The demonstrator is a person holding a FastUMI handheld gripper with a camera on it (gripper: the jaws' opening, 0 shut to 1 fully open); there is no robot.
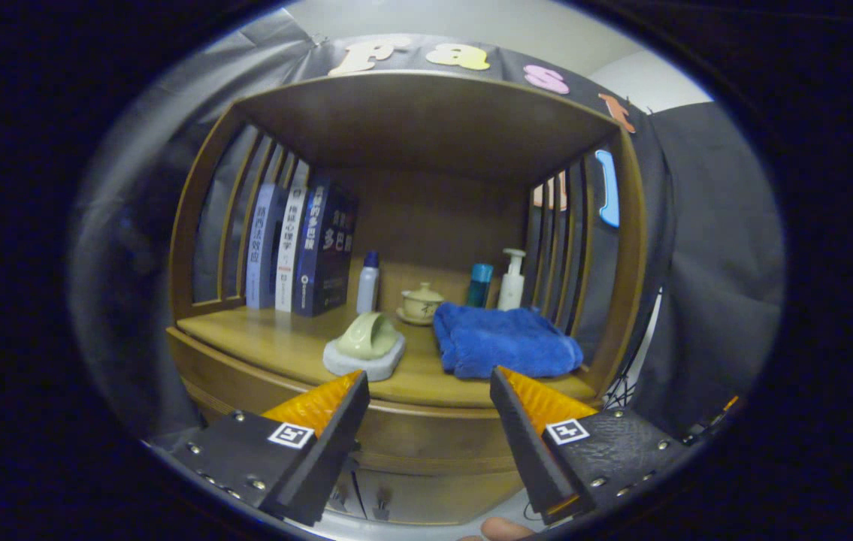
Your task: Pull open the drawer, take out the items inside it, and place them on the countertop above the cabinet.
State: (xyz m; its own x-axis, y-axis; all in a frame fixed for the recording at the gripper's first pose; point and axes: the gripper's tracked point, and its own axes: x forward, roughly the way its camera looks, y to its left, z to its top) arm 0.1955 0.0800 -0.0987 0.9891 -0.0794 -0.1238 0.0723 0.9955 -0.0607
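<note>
My gripper (430, 379) is open, its fingers spread wide with nothing between them, held in front of the wooden cabinet's countertop (283, 346). Just beyond the fingertips lie a pale green cup on its side on a white pad (366, 342) and a folded blue towel (505, 342). Below the countertop edge runs the drawer front (426, 443), shut, seen between the fingers. Lower still are cabinet doors with small handles (381, 500).
At the back of the shelf stand several books (298, 248), a small bottle with a blue cap (368, 284), a lidded tea cup on a saucer (421, 303), a teal bottle (480, 284) and a white pump bottle (512, 282). Slatted wooden side walls and a top board enclose the shelf. A fingertip (505, 530) shows below.
</note>
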